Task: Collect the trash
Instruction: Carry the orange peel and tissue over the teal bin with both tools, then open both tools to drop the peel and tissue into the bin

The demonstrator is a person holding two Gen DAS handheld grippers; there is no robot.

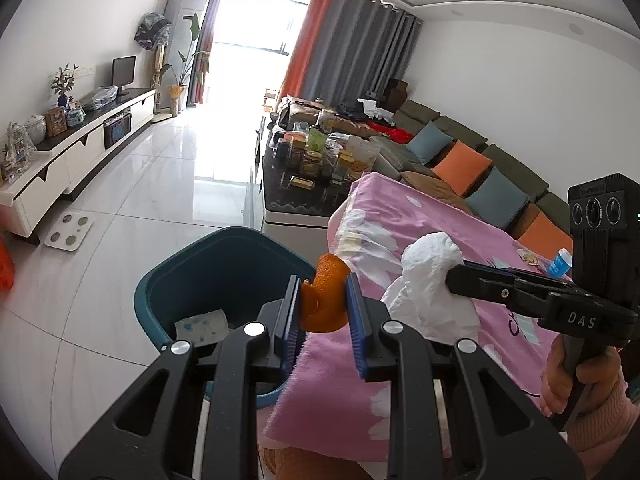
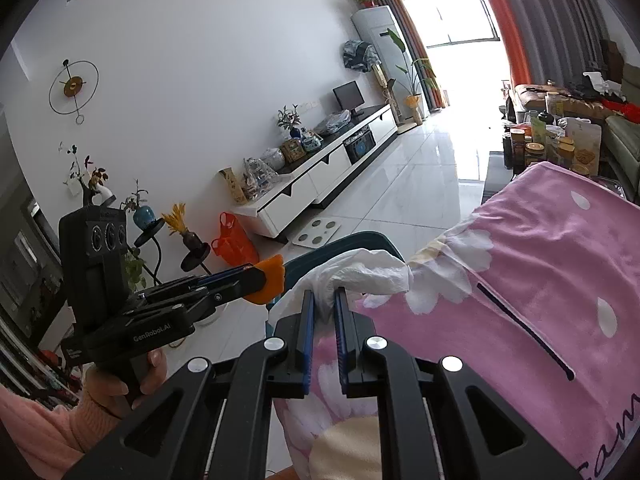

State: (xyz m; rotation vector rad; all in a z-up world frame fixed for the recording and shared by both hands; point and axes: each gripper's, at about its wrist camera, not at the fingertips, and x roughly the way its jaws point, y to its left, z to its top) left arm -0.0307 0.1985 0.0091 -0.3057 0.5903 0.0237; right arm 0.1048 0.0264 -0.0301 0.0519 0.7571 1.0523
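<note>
Carrying is under way: left hand-held gripper (image 1: pixel 322 304) is clamping orange peel (image 1: pixel 325 300), right hand-held gripper (image 2: pixel 323 310) clamping tissue (image 2: pixel 360 276), both nearing bin (image 1: pixel 224 264) just ahead-left, needing release over it.

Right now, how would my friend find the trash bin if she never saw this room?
Find the pink blanket with white flowers. At its edge, on the white tiled floor, stands the teal bin, just beyond the left claw holding orange peel. It is the only open teal tub there, with a paper scrap inside.
</note>
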